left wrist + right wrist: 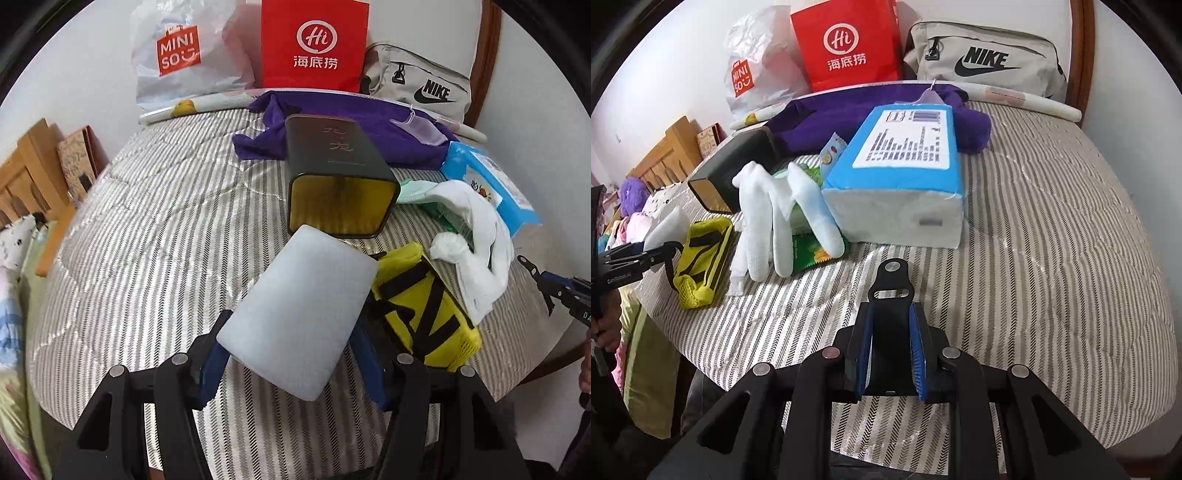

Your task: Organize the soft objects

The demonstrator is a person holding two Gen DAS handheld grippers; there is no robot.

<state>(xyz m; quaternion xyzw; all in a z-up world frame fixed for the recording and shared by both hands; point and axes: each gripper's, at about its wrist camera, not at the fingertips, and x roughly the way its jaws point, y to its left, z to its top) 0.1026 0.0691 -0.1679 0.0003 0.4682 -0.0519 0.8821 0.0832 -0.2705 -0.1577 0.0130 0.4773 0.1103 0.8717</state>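
Observation:
My left gripper (291, 365) is shut on a white foam sponge block (299, 310) and holds it tilted above the striped bed, just in front of the open mouth of a dark tin box (336, 177) lying on its side. Beside it lie a yellow mesh pouch (424, 314) and white gloves (476, 243). My right gripper (892, 354) is shut on a black strap-like clip (891, 295) above the bed. In the right wrist view the gloves (775, 218), pouch (701, 258), tin (735, 170) and blue tissue pack (897, 173) show.
A purple cloth (332, 125) lies behind the tin. A Miniso plastic bag (177, 55), a red paper bag (314, 44) and a Nike pouch (417, 77) stand against the wall. A green snack packet (809, 251) lies under the gloves. A wooden headboard (33, 173) is at left.

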